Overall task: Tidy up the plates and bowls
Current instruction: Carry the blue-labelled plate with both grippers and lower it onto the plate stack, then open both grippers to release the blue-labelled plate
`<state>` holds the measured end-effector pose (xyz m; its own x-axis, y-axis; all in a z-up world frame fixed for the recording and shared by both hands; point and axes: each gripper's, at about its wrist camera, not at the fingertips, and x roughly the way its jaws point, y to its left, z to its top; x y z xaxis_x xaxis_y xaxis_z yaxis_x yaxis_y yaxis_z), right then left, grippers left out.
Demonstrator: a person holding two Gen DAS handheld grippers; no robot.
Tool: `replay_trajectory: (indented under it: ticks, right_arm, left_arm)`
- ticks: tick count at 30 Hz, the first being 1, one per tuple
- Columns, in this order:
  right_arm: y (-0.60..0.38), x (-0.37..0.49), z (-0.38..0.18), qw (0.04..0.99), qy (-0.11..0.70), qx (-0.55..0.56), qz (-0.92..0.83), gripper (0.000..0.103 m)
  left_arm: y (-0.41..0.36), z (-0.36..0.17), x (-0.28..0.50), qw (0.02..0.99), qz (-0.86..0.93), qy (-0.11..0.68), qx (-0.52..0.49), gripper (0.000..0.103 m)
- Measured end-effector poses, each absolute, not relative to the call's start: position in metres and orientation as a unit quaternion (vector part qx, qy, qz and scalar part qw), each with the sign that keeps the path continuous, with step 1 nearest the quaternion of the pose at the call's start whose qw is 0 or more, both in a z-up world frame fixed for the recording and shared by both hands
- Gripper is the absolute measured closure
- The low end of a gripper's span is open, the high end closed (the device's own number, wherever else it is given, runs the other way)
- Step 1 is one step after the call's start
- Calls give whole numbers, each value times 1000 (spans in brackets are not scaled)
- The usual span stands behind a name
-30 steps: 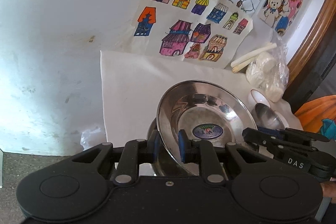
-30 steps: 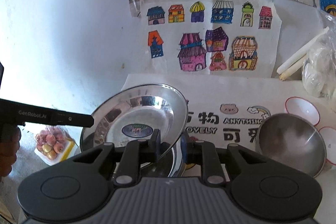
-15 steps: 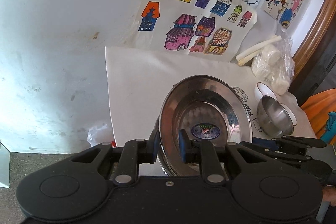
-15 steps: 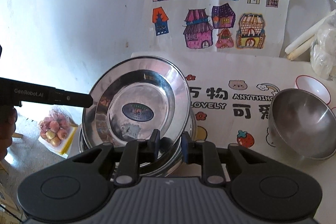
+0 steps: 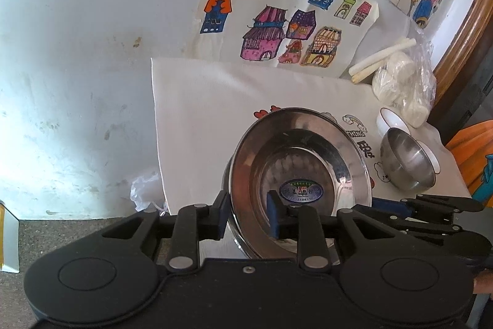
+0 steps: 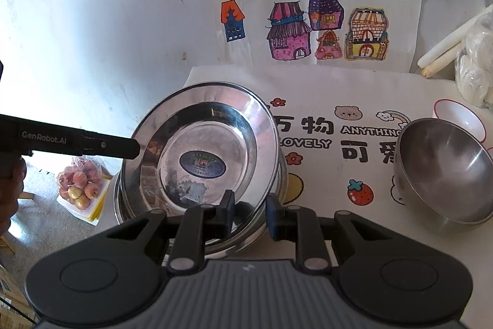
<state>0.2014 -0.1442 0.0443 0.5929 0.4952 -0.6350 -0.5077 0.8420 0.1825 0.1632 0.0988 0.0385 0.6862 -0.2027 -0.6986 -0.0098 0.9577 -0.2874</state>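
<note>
Plate: steel, with an oval sticker inside; set on top of a steel stack near the left edge of the printed cloth.
Left gripper: jaws parted, astride the plate's rim, one finger outside and one inside; rim not pinched.
Right gripper: jaws likewise released, straddling the near rim.
Steel bowl: stood toward the cloth's right edge, a white bowl just behind.
</note>
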Motion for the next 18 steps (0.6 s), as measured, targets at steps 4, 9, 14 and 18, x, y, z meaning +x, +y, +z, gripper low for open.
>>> replay_trajectory:
  ticks: [4, 9, 14, 18]
  right_arm:
    - [-144, 200, 43, 892, 356, -11, 278, 78]
    - [-144, 198, 47, 895, 354, -23, 269, 76]
    - [-143, 196, 53, 896, 352, -31, 270, 70]
    - [-136, 195, 53, 894, 354, -43, 272, 53]
  left_arm:
    - [98, 36, 165, 906, -54, 400, -131, 76]
    - [92, 41, 165, 908, -74, 391, -129, 76]
    - [88, 45, 166, 910, -78, 387, -128, 76]
    - [87, 48, 166, 911, -80, 382, -133, 69]
